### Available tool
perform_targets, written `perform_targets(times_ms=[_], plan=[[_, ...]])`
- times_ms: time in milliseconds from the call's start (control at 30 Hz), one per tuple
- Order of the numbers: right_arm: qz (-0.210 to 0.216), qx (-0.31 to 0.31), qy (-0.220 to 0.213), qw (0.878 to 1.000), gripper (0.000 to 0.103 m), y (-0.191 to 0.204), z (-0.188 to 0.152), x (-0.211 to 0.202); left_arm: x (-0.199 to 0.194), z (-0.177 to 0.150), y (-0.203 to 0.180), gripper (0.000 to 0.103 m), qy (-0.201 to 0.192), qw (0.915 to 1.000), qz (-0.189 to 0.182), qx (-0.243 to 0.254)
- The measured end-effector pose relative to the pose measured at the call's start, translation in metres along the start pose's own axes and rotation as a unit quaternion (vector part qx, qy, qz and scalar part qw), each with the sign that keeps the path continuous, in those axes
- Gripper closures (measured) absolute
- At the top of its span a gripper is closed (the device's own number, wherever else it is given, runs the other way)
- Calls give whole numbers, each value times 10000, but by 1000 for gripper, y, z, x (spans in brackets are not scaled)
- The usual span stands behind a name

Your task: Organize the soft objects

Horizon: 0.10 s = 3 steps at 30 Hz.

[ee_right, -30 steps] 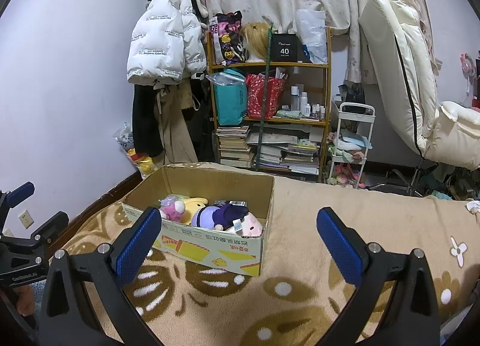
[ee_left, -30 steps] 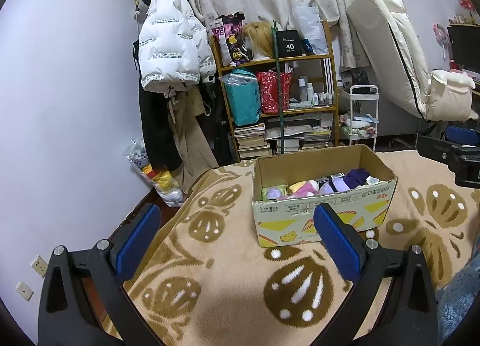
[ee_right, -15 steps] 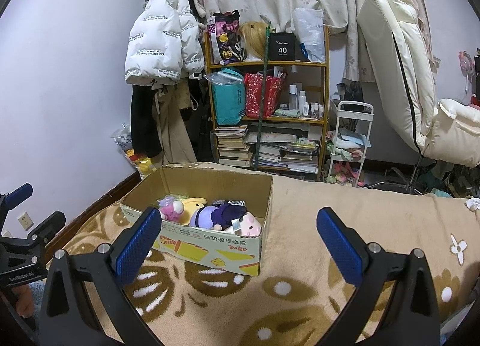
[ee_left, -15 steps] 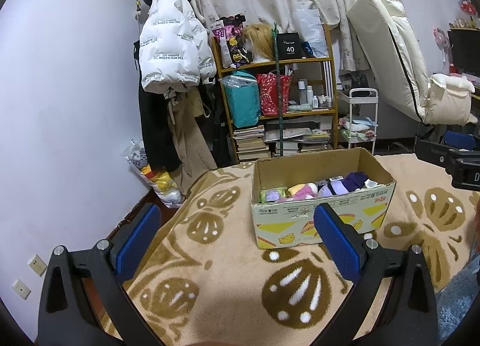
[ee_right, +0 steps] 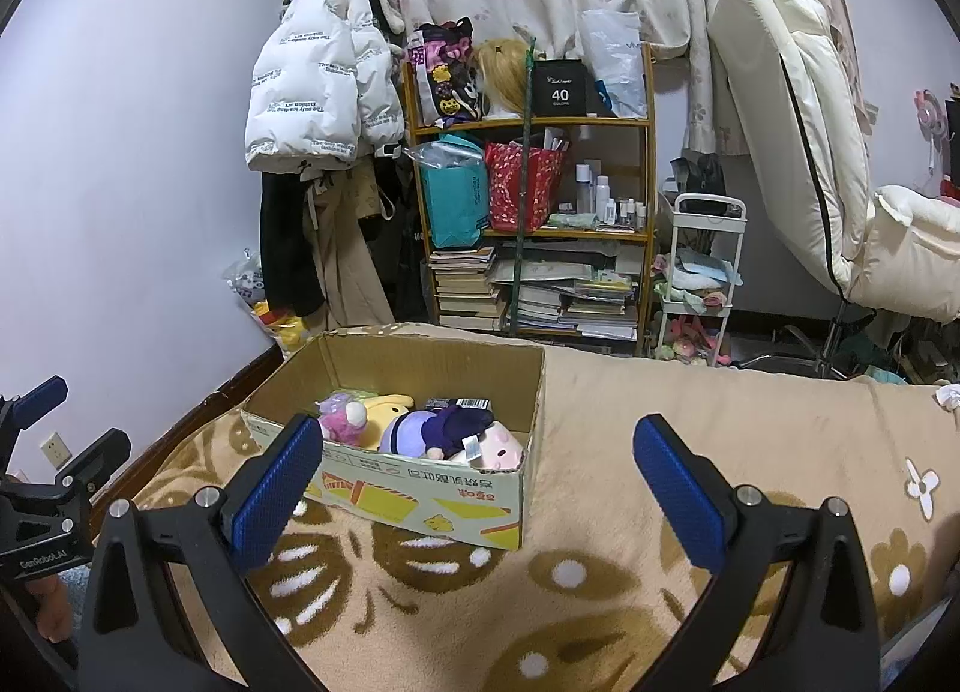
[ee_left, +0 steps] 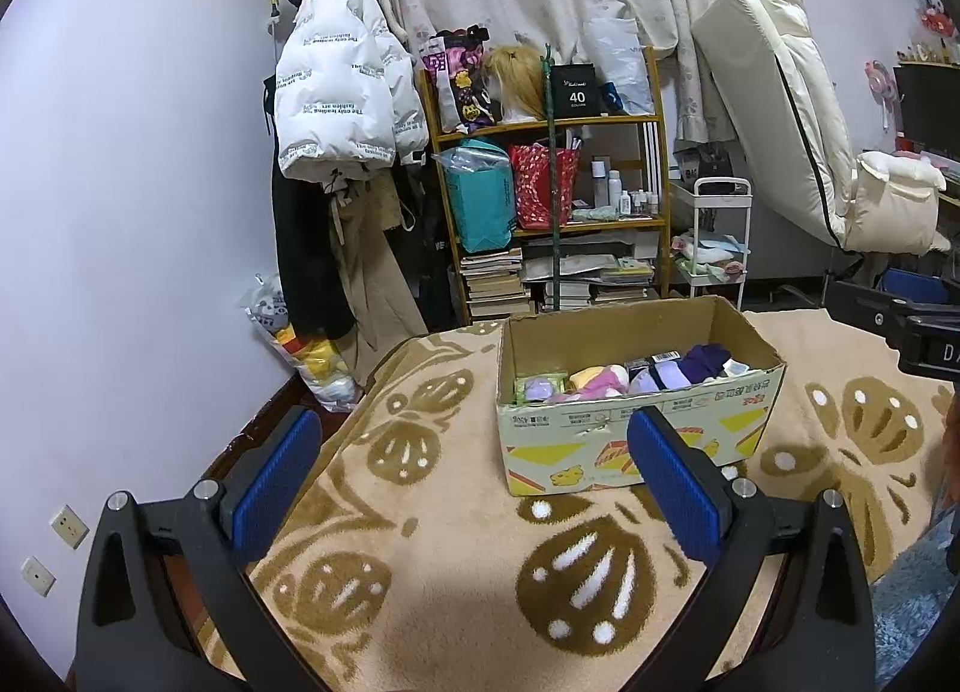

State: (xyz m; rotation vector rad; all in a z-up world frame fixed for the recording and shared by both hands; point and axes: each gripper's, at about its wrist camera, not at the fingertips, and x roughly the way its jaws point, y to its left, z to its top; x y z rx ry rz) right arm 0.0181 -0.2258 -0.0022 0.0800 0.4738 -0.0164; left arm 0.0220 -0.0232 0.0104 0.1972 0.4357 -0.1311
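A cardboard box (ee_left: 636,440) sits on a beige patterned blanket (ee_left: 432,542) and holds several plush toys (ee_left: 606,380), pink, yellow and purple. It also shows in the right wrist view (ee_right: 420,500), with the plush toys (ee_right: 432,428) inside. My left gripper (ee_left: 474,488) is open and empty, held back from the box's front left. My right gripper (ee_right: 480,488) is open and empty, in front of the box's near right corner. The right gripper's body shows at the right edge of the left view (ee_left: 900,320).
A wooden shelf (ee_left: 552,200) with books, bags and bottles stands against the back wall. A white puffer jacket (ee_left: 342,92) hangs to its left. A small white cart (ee_right: 702,284) and a cream recliner (ee_right: 828,164) stand to the right.
Both grippers have drifted slightly back from the box, which looks a little smaller. Both stay open and empty.
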Motion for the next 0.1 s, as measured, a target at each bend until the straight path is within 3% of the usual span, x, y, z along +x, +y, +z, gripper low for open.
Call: perform_targets(times_ms=[100], plan=[[4,8,2,10000,0,-1,-1,0,0,-1,2,2,-4,10000,0,-4]])
